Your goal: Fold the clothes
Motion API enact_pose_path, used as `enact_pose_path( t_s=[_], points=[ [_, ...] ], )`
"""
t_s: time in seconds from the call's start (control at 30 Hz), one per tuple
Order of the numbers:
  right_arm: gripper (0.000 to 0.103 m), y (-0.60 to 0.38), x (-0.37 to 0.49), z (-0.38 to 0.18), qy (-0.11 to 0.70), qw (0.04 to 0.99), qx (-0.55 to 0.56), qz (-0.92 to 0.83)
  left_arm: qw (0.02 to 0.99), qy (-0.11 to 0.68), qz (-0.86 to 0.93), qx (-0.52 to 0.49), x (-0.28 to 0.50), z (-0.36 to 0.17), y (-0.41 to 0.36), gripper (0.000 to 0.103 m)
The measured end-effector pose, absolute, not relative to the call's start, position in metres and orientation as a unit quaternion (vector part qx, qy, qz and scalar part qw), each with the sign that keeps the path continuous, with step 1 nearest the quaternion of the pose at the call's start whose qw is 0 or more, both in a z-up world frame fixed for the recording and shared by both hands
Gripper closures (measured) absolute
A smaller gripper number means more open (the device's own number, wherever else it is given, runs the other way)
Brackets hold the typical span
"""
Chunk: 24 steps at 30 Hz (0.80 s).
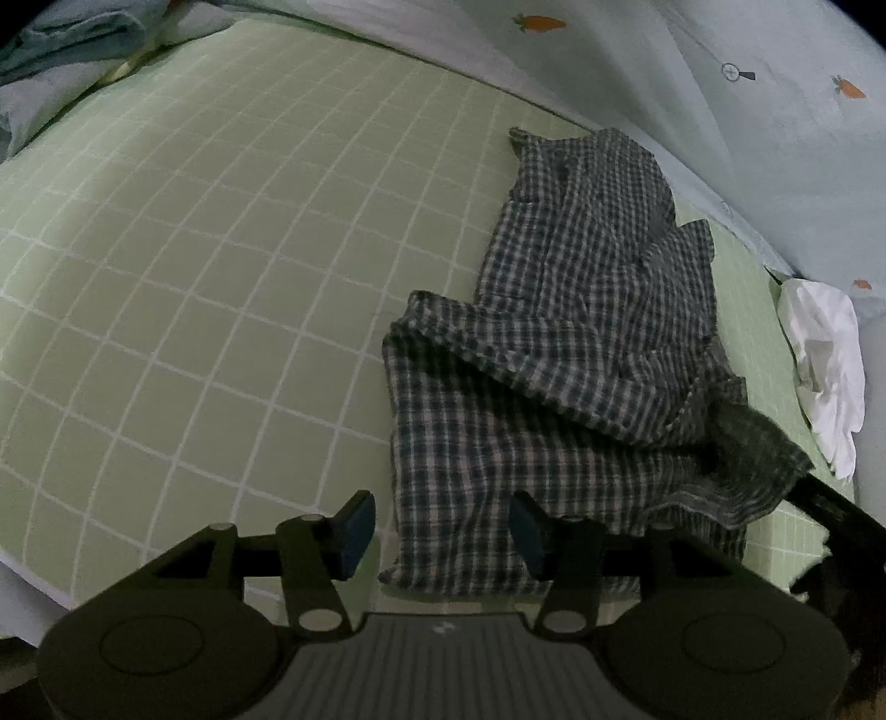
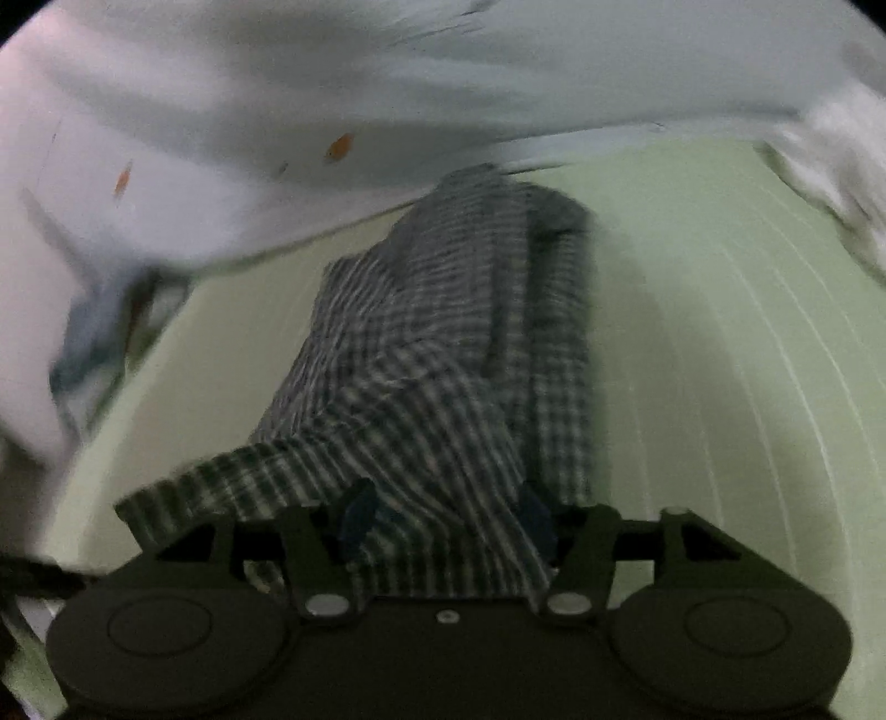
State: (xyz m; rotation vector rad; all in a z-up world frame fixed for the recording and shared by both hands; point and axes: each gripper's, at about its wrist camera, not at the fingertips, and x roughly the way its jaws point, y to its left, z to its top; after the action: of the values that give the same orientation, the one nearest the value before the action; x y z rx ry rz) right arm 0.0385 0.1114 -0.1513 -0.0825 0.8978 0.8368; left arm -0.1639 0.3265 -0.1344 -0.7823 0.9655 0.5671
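Observation:
A dark checked shirt (image 1: 565, 360) lies crumpled on the green gridded sheet (image 1: 221, 249), right of centre in the left wrist view. My left gripper (image 1: 440, 529) is open and empty, its jaws wide apart just above the shirt's near hem. In the right wrist view, which is blurred, the shirt (image 2: 443, 343) stretches away from my right gripper (image 2: 443, 526); the cloth drapes over and between its fingers, which stand wide apart. The right gripper's black body (image 1: 830, 526) shows at the shirt's right corner in the left wrist view.
A pale blue quilt with carrot prints (image 1: 747, 111) is bunched along the far and right side of the bed. A crumpled white cloth (image 1: 825, 360) lies at the right edge. Folded bluish fabric (image 1: 66, 50) sits at the far left corner.

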Motion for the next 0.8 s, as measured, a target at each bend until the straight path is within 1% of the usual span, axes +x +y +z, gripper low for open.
enact_pose_path(
  t_s=[0.07, 0.1, 0.13, 0.17, 0.2, 0.23, 0.3, 0.37, 0.4, 0.47, 0.5, 0.53, 0.57, 0.63, 0.7, 0.77, 0.8],
  points=[
    [0.044, 0.124, 0.047, -0.149, 0.406, 0.822, -0.053, 0.396, 0.777, 0.444, 0.264, -0.360, -0.162, -0.133, 0.328, 0.047],
    [0.053, 0.130, 0.052, -0.148, 0.398, 0.825, -0.057, 0.397, 0.776, 0.443, 0.265, -0.361, -0.161, -0.132, 0.329, 0.046],
    [0.065, 0.136, 0.056, -0.147, 0.390, 0.829, -0.060, 0.397, 0.776, 0.442, 0.266, -0.363, -0.160, -0.132, 0.331, 0.045],
    [0.070, 0.139, 0.062, -0.147, 0.391, 0.831, -0.054, 0.391, 0.775, 0.442, 0.267, -0.364, -0.159, -0.132, 0.333, 0.045],
    [0.079, 0.139, 0.068, -0.148, 0.395, 0.834, -0.045, 0.383, 0.775, 0.441, 0.269, -0.364, -0.157, -0.132, 0.335, 0.045],
    [0.084, 0.140, 0.074, -0.149, 0.395, 0.839, -0.038, 0.373, 0.775, 0.440, 0.270, -0.365, -0.156, -0.133, 0.337, 0.045],
    [0.084, 0.135, 0.078, -0.149, 0.396, 0.843, -0.025, 0.363, 0.774, 0.438, 0.273, -0.367, -0.154, -0.135, 0.341, 0.045],
    [0.082, 0.126, 0.079, -0.149, 0.400, 0.843, -0.012, 0.360, 0.771, 0.436, 0.278, -0.372, -0.152, -0.139, 0.347, 0.045],
    [0.079, 0.122, 0.077, -0.150, 0.400, 0.844, -0.009, 0.358, 0.767, 0.437, 0.282, -0.375, -0.150, -0.143, 0.351, 0.045],
    [0.064, 0.117, 0.075, -0.150, 0.401, 0.844, -0.003, 0.356, 0.761, 0.439, 0.289, -0.382, -0.146, -0.151, 0.358, 0.045],
    [0.054, 0.115, 0.074, -0.150, 0.400, 0.844, 0.003, 0.357, 0.758, 0.438, 0.290, -0.386, -0.145, -0.155, 0.363, 0.045],
    [0.050, 0.114, 0.074, -0.149, 0.401, 0.841, 0.012, 0.362, 0.756, 0.437, 0.291, -0.390, -0.143, -0.159, 0.366, 0.045],
    [0.050, 0.112, 0.074, -0.149, 0.403, 0.837, 0.021, 0.369, 0.755, 0.436, 0.290, -0.396, -0.141, -0.163, 0.370, 0.045],
    [0.043, 0.115, 0.076, -0.152, 0.412, 0.826, 0.023, 0.385, 0.751, 0.433, 0.286, -0.408, -0.135, -0.172, 0.379, 0.045],
    [0.042, 0.120, 0.077, -0.156, 0.419, 0.822, -0.004, 0.387, 0.751, 0.432, 0.281, -0.413, -0.127, -0.179, 0.386, 0.045],
    [0.044, 0.129, 0.078, -0.161, 0.422, 0.819, -0.030, 0.386, 0.757, 0.425, 0.279, -0.411, -0.121, -0.184, 0.390, 0.044],
    [0.056, 0.131, 0.079, -0.163, 0.423, 0.818, -0.031, 0.390, 0.761, 0.417, 0.279, -0.411, -0.119, -0.184, 0.391, 0.044]
  ],
)
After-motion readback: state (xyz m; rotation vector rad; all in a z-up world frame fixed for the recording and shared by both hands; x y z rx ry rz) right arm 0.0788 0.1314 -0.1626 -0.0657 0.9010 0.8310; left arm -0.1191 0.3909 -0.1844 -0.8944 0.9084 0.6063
